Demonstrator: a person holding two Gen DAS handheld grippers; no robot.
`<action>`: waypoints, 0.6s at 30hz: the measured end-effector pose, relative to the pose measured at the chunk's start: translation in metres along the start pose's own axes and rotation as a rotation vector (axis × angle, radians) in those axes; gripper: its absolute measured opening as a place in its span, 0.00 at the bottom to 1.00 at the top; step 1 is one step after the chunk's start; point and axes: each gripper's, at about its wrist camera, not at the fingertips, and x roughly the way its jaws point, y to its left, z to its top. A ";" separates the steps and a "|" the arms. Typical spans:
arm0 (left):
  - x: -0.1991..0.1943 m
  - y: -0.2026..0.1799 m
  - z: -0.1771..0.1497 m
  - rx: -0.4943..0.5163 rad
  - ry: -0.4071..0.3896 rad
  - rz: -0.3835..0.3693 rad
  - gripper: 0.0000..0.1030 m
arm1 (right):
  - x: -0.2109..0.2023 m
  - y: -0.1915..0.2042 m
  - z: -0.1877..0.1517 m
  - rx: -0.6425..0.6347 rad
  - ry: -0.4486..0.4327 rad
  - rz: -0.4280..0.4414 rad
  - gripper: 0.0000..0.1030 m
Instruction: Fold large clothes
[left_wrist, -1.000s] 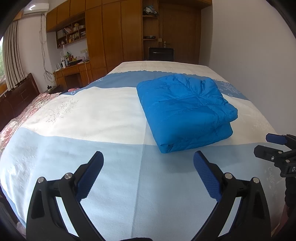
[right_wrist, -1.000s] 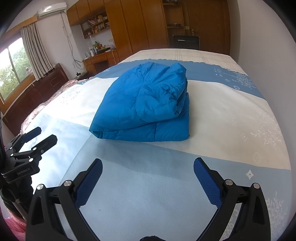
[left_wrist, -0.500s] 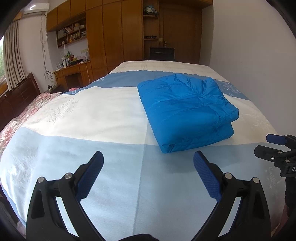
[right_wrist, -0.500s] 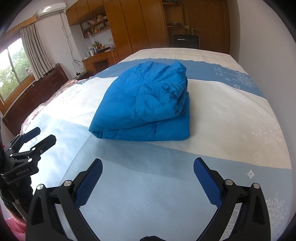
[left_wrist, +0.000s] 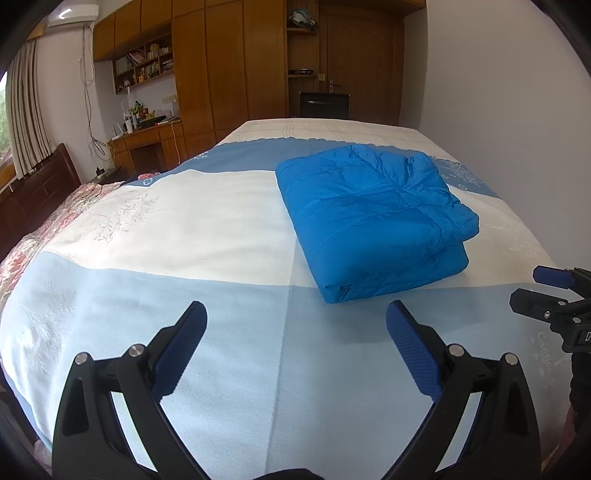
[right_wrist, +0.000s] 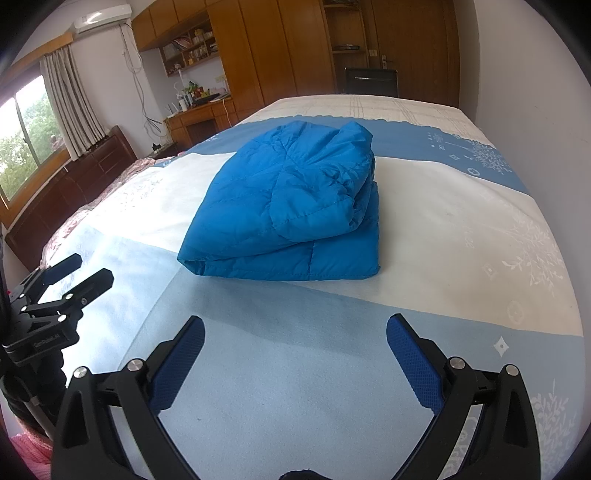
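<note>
On a blue-and-white bedspread lies a folded jacket; both hand-held grippers gape empty.

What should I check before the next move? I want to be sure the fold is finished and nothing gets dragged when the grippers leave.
1. Blue jacket folded into a compact bundle: ok.
2. Jacket resting fully on the bed, away from its edges: ok.
3. Left gripper open and holding nothing: ok.
4. Right gripper open and holding nothing: ok.
5. Both grippers short of the jacket, with bare bedspread between: ok.
6. Loose sleeve or hem tucked in on the far side of the bundle: cannot tell, hidden from both views.
</note>
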 end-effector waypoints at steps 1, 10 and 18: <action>0.000 0.000 0.000 0.000 0.000 0.000 0.94 | 0.000 0.000 0.000 -0.001 -0.001 0.000 0.96; 0.000 0.000 0.000 0.000 0.000 0.000 0.94 | 0.000 0.000 0.001 -0.002 -0.001 0.001 0.96; 0.000 0.001 -0.001 0.000 -0.003 -0.001 0.94 | -0.001 0.001 0.002 -0.004 -0.004 0.001 0.96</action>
